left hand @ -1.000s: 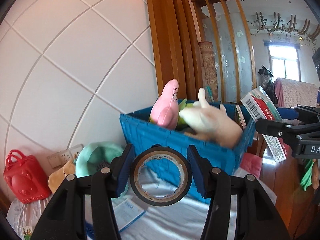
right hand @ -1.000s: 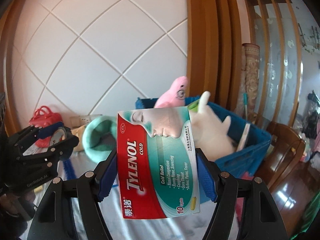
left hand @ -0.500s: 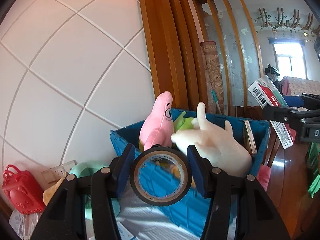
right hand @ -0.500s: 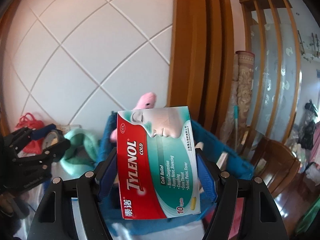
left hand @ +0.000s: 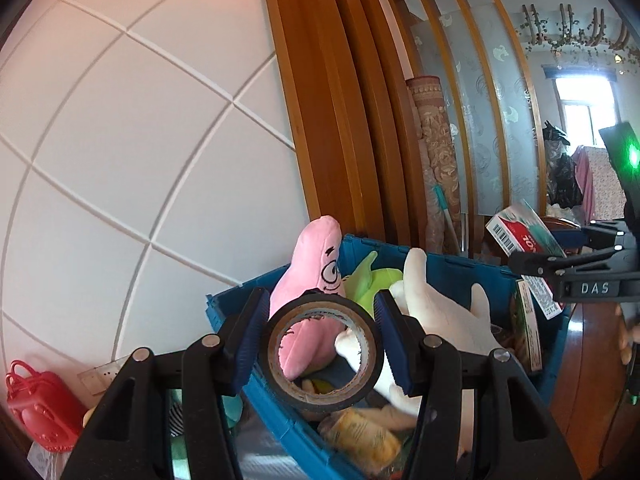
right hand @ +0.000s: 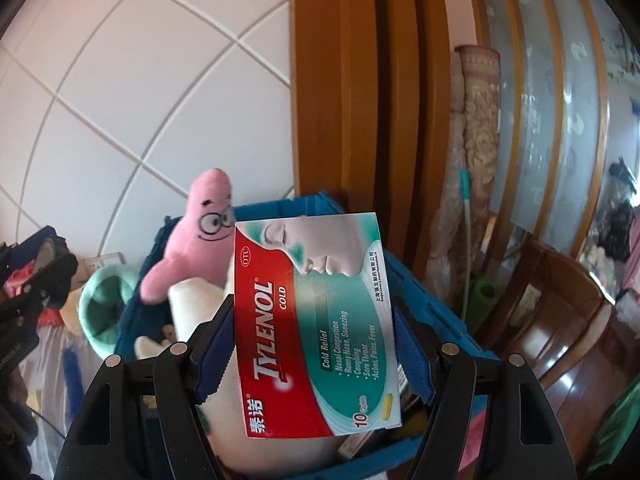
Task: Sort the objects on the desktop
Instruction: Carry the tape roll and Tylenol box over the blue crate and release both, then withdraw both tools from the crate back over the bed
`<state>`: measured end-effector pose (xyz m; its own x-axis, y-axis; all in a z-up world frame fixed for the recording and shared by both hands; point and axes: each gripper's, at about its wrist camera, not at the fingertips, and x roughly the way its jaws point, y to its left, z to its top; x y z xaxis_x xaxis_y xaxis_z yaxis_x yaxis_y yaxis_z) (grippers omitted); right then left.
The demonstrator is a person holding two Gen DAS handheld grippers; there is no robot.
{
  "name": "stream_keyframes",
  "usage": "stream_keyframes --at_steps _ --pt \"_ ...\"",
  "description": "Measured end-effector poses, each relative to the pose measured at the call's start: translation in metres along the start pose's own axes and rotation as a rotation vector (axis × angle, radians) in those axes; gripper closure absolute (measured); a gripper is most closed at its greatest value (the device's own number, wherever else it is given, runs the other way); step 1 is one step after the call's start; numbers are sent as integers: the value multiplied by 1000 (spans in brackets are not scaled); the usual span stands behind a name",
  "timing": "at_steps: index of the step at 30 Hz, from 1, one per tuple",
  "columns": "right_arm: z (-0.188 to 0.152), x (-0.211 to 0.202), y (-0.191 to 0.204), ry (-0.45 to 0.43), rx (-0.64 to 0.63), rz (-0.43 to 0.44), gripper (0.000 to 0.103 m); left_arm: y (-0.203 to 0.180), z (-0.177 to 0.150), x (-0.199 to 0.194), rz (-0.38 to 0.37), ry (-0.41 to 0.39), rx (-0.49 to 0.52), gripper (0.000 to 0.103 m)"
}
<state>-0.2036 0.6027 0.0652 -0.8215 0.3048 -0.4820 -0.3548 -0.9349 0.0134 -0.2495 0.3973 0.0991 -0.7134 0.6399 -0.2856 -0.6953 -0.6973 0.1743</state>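
Tylenol Cold box point(right hand: 316, 328), a flat card carton in red, teal and white, reads "TYLENOL COLD", "OTC", "Cold Relief", "Nasal Congestion", "Coughing", "Sore Throat" and "10 Caplets", with Chinese characters at its lower corner. It is clamped upright between the blue ribbed pads of the right claw point(right hand: 316, 348), above a blue plastic crate point(right hand: 432, 300).

Only the left wrist view shows the roll of black tape point(left hand: 322, 350), a ring with a brown card core, gripped at its sides by the left claw point(left hand: 320, 344) over the crate's near wall point(left hand: 280, 424). That view also catches the carton's barcode side point(left hand: 524, 236) and "DAS" printed on the other claw's black arm.

Inside the crate lie a pink plush starfish point(left hand: 316, 276) with a drawn face, a green plush point(left hand: 372, 284), a cream plush point(left hand: 444, 316) and a yellowish packet point(left hand: 364, 436). A red plastic handbag point(left hand: 40, 404) sits left of the crate. The right wrist view adds a mint fabric piece point(right hand: 104, 308) on the surface and a rolled carpet point(right hand: 476, 160) against the wood-framed wall.
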Motion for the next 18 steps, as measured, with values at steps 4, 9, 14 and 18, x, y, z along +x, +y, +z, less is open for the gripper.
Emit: stream_keyframes --at_steps 4,9,14,18 --pt "6 19 -15 -2 31 -12 30 -1 5 22 23 29 -18 48" --pt "12 25 -26 -31 72 -7 27 -3 13 23 84 -38 -14 0" --pt "14 20 -24 -56 52 -16 25 -2 21 14 91 -67 -24 0" --pt "13 12 -16 -68 48 2 25 -1 16 6 108 -80 -35 0"
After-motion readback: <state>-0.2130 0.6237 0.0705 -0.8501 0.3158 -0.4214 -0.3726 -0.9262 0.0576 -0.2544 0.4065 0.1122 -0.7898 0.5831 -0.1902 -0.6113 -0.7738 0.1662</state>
